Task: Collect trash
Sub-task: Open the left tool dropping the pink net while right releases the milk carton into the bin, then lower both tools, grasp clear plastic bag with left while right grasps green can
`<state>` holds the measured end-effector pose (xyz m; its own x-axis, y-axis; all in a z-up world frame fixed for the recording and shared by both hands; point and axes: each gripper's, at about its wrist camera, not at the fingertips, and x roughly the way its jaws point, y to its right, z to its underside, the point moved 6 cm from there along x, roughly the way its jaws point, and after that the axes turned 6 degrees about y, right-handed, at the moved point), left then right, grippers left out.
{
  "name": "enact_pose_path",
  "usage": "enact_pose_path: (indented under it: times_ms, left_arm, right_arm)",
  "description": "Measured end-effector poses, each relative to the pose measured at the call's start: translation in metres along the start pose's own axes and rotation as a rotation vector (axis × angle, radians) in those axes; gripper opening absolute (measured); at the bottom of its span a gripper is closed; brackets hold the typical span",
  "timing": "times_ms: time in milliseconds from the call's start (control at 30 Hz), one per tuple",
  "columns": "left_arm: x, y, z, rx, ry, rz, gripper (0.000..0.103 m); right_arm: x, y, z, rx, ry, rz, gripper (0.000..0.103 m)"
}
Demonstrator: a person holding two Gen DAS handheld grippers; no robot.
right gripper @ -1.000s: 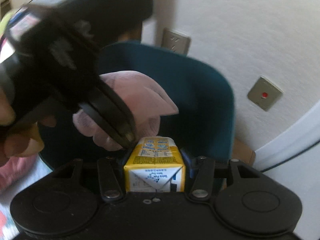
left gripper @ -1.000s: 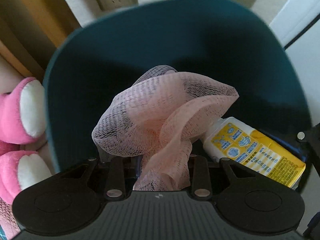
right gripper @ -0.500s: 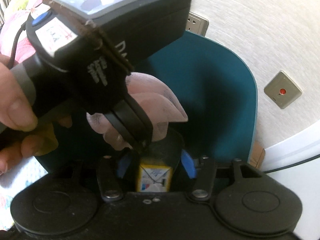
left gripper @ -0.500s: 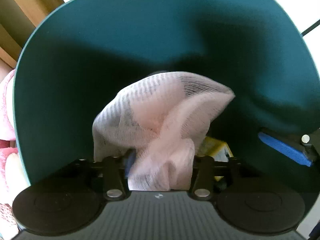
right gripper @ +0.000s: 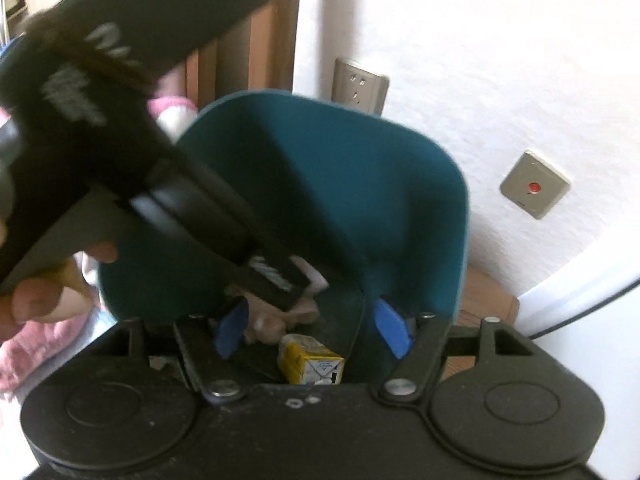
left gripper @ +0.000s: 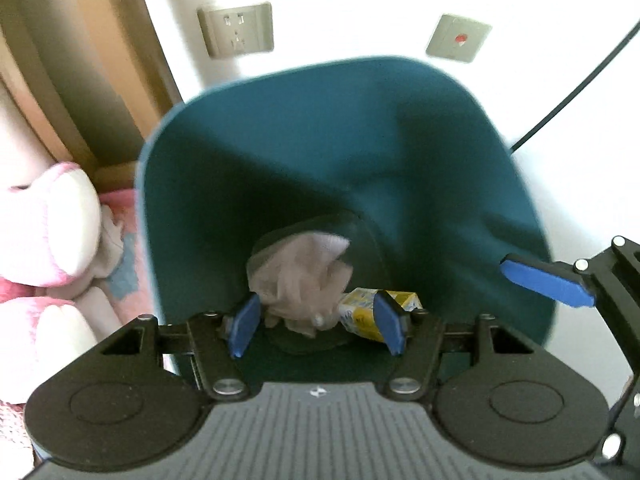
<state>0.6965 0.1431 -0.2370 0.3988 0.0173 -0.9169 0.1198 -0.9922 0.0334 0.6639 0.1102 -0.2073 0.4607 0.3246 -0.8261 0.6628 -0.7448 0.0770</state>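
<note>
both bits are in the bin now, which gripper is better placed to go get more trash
Slightly the right gripper, I'd judge. Both are open and empty over the teal bin, mesh cloth and yellow carton at its bottom. The left gripper lies across the right's view, boxed between bin and plush toy.

Teal bin seen from above, trash at its bottom

The left tool (left gripper: pixel 316 326) is held spread wide over the teal bin (left gripper: pixel 440 152); a pink mesh cloth (left gripper: pixel 300 276) and a yellow carton (left gripper: pixel 362 312) are seen lying touching at the bottom. A blue-padded finger (left gripper: pixel 546 280) of the right tool is seen at the right rim.
</note>
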Motion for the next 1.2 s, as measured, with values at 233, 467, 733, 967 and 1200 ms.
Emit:
enact_pose_path:
  times_ms: [233,467,733,967,1200]
  left_arm:
    - [-0.069,0.009,0.009,0.018,0.115,0.010,0.062]
    - [-0.141,0.009,0.046,0.056,0.208,0.020,0.062]
    - [-0.201,0.008,0.101,0.101,0.283,0.038,0.062]
    - [-0.243,0.004,0.143,0.136,0.350,0.062,0.067]
    - [-0.257,0.006,0.181,0.181,0.408,0.054,0.074]
  right_arm:
    - [-0.055,-0.002,0.000,0.058,0.081,0.029,0.070]
    - [-0.108,-0.019,0.014,0.086,0.159,0.063,0.071]
    - [-0.139,-0.037,0.032,0.124,0.238,0.080,0.074]
    - [-0.185,-0.058,0.054,0.177,0.315,0.100,0.081]
    - [-0.217,-0.080,0.085,0.190,0.354,0.105,0.090]
